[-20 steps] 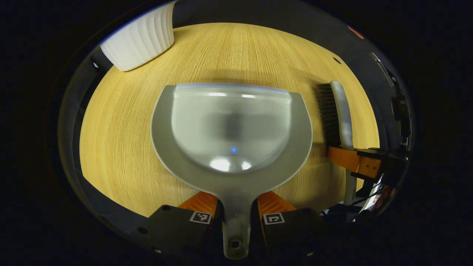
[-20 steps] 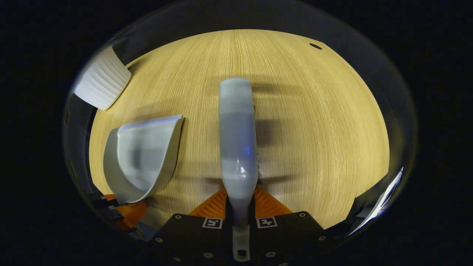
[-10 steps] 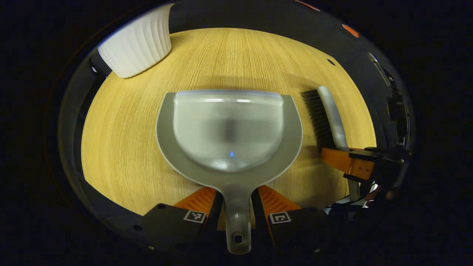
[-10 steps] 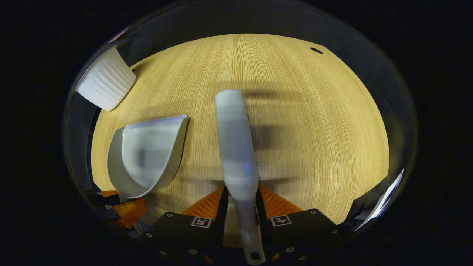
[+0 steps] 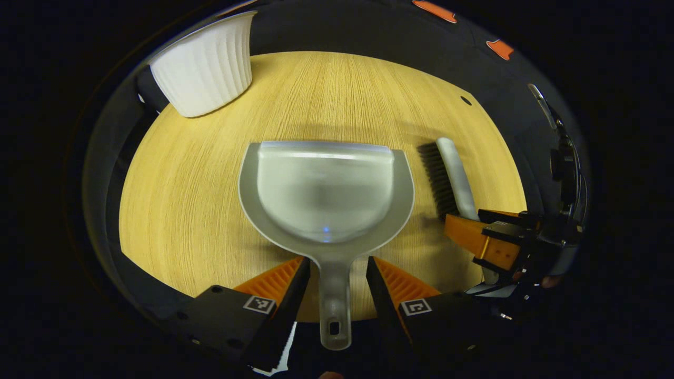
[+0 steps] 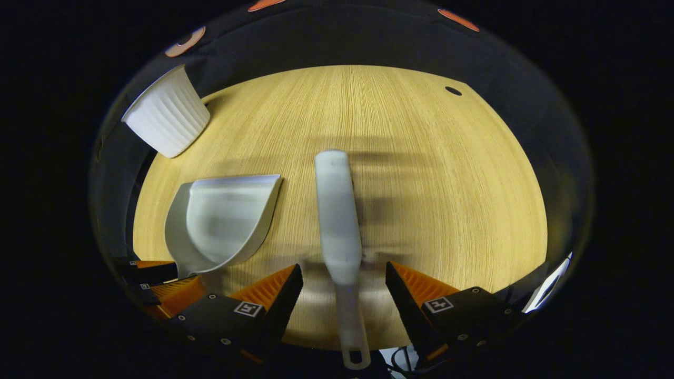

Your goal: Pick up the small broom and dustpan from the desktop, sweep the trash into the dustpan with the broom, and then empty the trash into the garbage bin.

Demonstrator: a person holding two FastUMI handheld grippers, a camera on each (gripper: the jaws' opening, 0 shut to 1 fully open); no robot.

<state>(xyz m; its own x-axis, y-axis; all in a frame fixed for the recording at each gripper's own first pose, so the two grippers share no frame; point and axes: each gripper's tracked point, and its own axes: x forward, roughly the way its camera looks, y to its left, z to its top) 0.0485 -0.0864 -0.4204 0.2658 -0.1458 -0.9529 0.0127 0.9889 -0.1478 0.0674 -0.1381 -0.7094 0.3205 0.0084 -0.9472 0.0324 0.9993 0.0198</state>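
Observation:
The grey dustpan (image 5: 325, 195) lies flat on the wooden desktop (image 5: 184, 210), its handle between the fingers of my left gripper (image 5: 333, 273), which stands open and clear of the handle on both sides. In the right gripper view the small broom (image 6: 338, 226) lies on the desktop (image 6: 447, 200), handle toward me, between the spread fingers of my open right gripper (image 6: 342, 284). The left gripper view also has the broom (image 5: 453, 176), bristles to its left, with the right gripper (image 5: 487, 242) at its handle. The dustpan (image 6: 226, 221) sits left of the broom. No trash is visible.
A white ribbed garbage bin (image 5: 205, 63) stands at the desktop's far left corner, also the bin (image 6: 166, 118) in the right gripper view. A small dark hole (image 6: 453, 90) marks the far right of the desktop. The desk's rounded edge runs near both grippers.
Both grippers have opened, letting go of the dustpan handle and the broom handle, and have drawn back. The dustpan and broom now rest on the desktop.

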